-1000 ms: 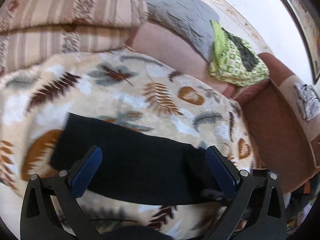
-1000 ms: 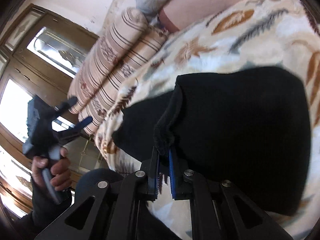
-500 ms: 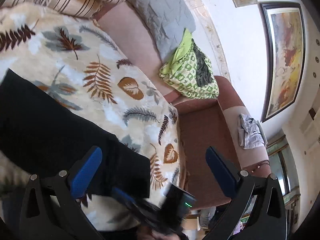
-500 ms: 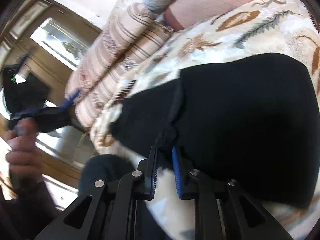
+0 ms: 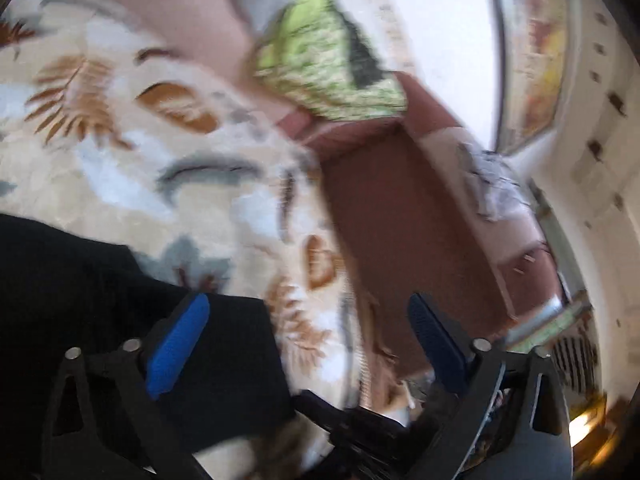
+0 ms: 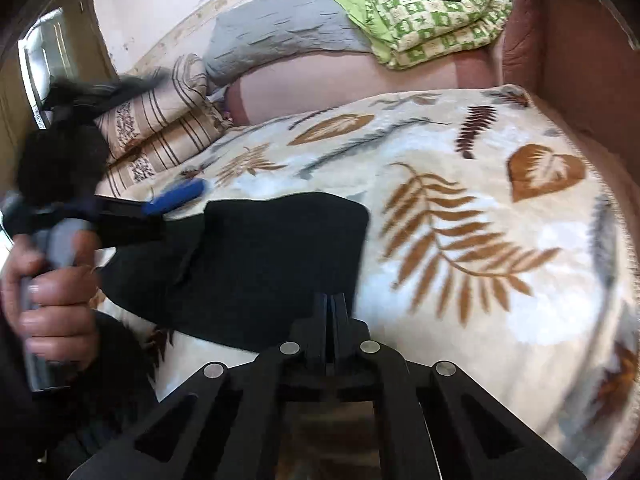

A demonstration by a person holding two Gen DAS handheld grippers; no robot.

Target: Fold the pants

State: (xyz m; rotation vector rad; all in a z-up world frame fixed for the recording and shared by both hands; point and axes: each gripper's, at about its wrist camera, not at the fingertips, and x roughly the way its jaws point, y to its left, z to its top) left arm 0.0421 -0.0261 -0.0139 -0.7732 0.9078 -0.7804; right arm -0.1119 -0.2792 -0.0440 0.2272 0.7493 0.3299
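Room: a pale wall [image 6: 160, 8] behind a reddish-brown sofa [image 6: 568, 60]; a framed picture [image 5: 540, 60] hangs at the right of the blurred left view.
Surface: a cream blanket [image 6: 460, 220] printed with brown and grey leaves covers the seat.
Cushions: a striped cushion [image 6: 160, 136] at the left end, a grey pillow [image 6: 280, 36] on the backrest, a folded green checked quilt [image 6: 432, 20] beside it.
Pants: black pants [image 6: 260, 264] lie folded on the blanket's near left part, one layer overlapping another.
Right gripper: the right gripper [image 6: 330, 312] has its fingers pressed together, having just closed; its tip sits over the pants' near edge. Whether cloth is pinched between them cannot be told.
Left gripper: the left gripper [image 5: 304, 344] has its blue pads [image 5: 178, 352] wide apart, having just narrowed slightly, with nothing between them. One pad is over the pants' corner, the other beyond the blanket's edge.
Hand: a hand [image 6: 48, 292] grips the left gripper's handle at the left of the pants.
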